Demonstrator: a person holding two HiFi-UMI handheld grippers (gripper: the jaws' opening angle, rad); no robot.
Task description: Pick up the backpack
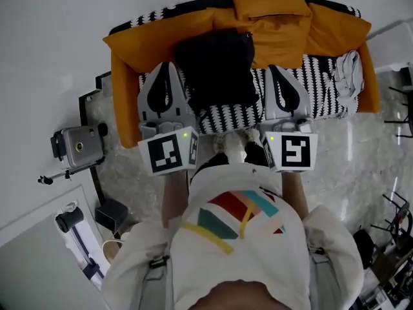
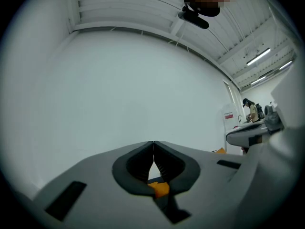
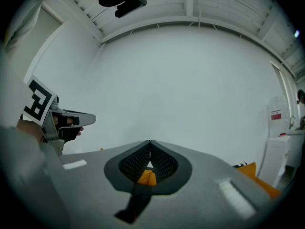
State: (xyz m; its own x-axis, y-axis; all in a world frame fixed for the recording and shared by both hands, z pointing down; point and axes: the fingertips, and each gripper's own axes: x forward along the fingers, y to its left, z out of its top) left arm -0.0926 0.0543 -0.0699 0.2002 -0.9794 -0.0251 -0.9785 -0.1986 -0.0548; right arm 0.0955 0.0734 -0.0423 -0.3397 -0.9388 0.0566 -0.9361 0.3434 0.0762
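The black backpack [image 1: 216, 66] sits on an orange sofa [image 1: 126, 82] against its back cushions. In the head view it lies between my two grippers. My left gripper [image 1: 167, 65] is held level just left of the backpack, over the striped seat cover [image 1: 226, 115], with its jaws shut and empty. My right gripper [image 1: 276, 68] is just right of the backpack, also shut on nothing. The left gripper view shows closed jaws [image 2: 153, 142] facing a white wall; the right gripper view shows the same [image 3: 150, 141]. Neither gripper touches the backpack.
A loose orange cushion [image 1: 268, 2] lies on the sofa back, and a white cloth [image 1: 348, 73] at the sofa's right end. A camera on a stand [image 1: 77, 146] sits on the floor left of the sofa. Black gear [image 1: 393, 237] stands at the lower right.
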